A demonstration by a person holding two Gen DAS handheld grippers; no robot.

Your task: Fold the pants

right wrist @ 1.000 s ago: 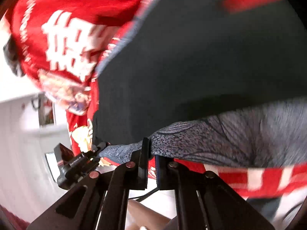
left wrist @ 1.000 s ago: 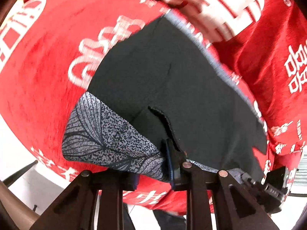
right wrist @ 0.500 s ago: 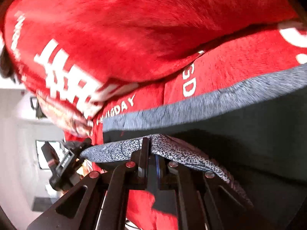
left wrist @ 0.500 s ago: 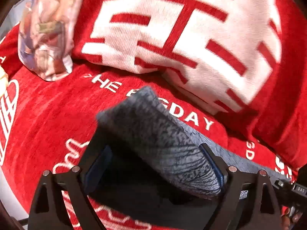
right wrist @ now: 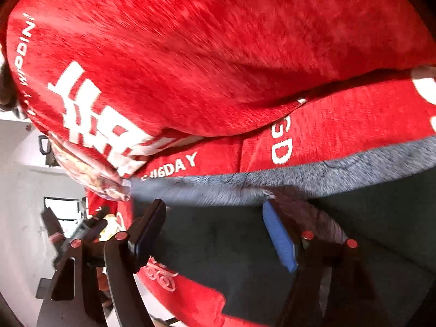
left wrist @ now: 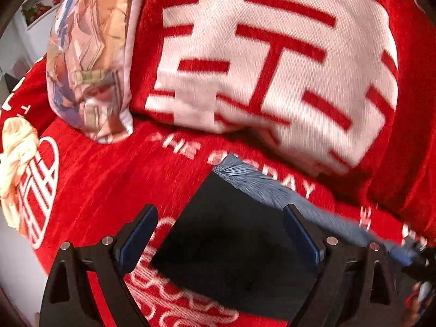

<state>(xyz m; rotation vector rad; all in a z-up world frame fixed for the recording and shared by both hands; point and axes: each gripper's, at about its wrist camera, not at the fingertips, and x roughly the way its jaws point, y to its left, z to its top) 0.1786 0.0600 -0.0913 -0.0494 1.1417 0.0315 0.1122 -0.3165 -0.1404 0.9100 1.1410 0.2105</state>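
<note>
The dark pants (left wrist: 231,245) lie flat on the red bedspread (left wrist: 103,179), directly below both grippers, with the grey patterned band (right wrist: 340,169) running crosswise along the far edge. The left gripper (left wrist: 220,234) has its fingers spread and holds nothing; the right gripper (right wrist: 215,231) is opening, apparently clear of the cloth. Neither of the 2 hands is clearly nearer.

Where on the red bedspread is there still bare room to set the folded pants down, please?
The widest bare patch of red bedspread lies left of the dark pants, below the printed pillow and right of the cream cloth. Behind the pants it is crowded: the big red-and-white cushion sits close to their grey band.
</note>
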